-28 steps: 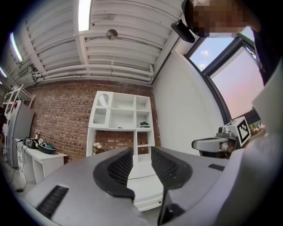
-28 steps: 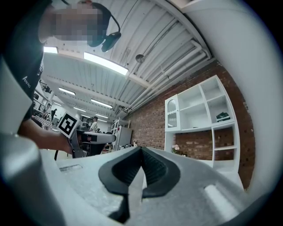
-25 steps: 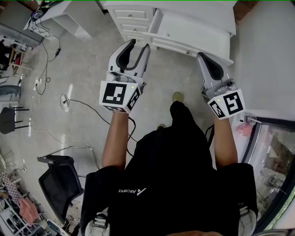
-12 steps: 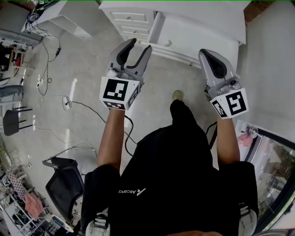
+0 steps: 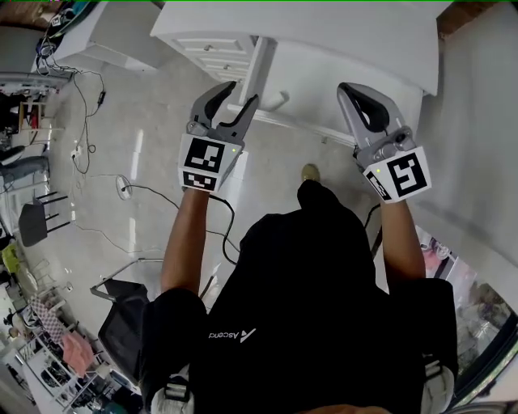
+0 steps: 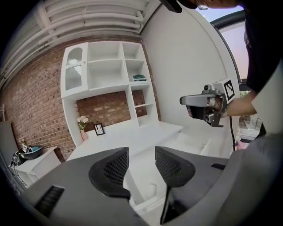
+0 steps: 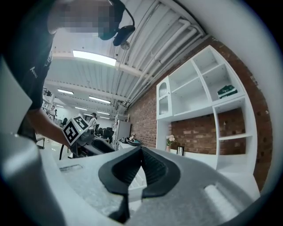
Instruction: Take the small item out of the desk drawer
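Note:
A white desk (image 5: 340, 24) fills the top of the head view, and one of its drawers (image 5: 324, 85) is pulled out toward me. Nothing small shows inside the drawer from here. My left gripper (image 5: 243, 91) hangs over the drawer's left corner, jaws open with nothing between them. In the left gripper view (image 6: 141, 165) the drawer front and its handle (image 6: 153, 189) show through the gap. My right gripper (image 5: 350, 90) is shut and empty at the drawer's right end; its pads meet in the right gripper view (image 7: 141, 165).
A stack of shut drawers (image 5: 214, 50) is left of the open one. White shelves (image 6: 106, 70) on a brick wall rise behind the desk, which carries a picture frame (image 6: 99, 129) and a vase. Cables (image 5: 105, 174) and a black chair (image 5: 121, 323) are on the floor at left.
Both grippers have moved forward from above the floor to the front of the open drawer. The desk now sits lower and nearer in the head view.

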The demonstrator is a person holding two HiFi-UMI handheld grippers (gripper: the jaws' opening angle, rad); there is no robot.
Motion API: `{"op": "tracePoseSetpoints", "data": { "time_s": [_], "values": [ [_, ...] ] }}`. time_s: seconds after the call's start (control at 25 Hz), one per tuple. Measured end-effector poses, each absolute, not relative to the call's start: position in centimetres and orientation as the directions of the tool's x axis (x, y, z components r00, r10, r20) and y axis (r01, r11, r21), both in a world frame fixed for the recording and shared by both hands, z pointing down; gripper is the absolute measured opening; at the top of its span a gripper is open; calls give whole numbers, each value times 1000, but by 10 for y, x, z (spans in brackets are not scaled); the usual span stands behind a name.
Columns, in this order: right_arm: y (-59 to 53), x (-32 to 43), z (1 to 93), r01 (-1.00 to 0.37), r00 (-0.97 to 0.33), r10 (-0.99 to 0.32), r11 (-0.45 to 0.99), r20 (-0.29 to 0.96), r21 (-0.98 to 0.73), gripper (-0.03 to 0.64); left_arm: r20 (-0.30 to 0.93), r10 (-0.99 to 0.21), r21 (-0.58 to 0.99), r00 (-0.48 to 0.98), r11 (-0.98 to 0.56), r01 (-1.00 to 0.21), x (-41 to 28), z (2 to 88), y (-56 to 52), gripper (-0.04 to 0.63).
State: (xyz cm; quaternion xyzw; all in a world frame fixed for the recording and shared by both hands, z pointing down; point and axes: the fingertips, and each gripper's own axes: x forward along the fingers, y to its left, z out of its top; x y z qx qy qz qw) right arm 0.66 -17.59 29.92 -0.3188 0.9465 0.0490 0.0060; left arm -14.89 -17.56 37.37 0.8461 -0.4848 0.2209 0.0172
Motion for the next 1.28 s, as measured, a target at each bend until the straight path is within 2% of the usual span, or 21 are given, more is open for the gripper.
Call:
{"op": "tracePoseSetpoints", "data": {
  "time_s": [0.28, 0.64, 1.04, 1.28],
  "values": [
    [-227, 11, 319, -582, -812, -583, 811, -3, 49, 0, 579, -694, -166, 427, -614, -772, -132, 433, -222, 181],
    [-261, 1, 358, -599, -799, -598, 801, 60, 2, 0, 802, -435, -63, 411, -745, -664, -126, 538, -246, 182],
    [-301, 10, 384, -647, -761, -643, 762, 89, -32, 0, 920, -169, 68, 353, -819, -570, -116, 615, -269, 183],
    [-314, 18, 397, -663, -748, -656, 746, 107, -58, 0, 954, -70, 110, 293, -823, -557, -114, 650, -268, 184]
  ]
}}
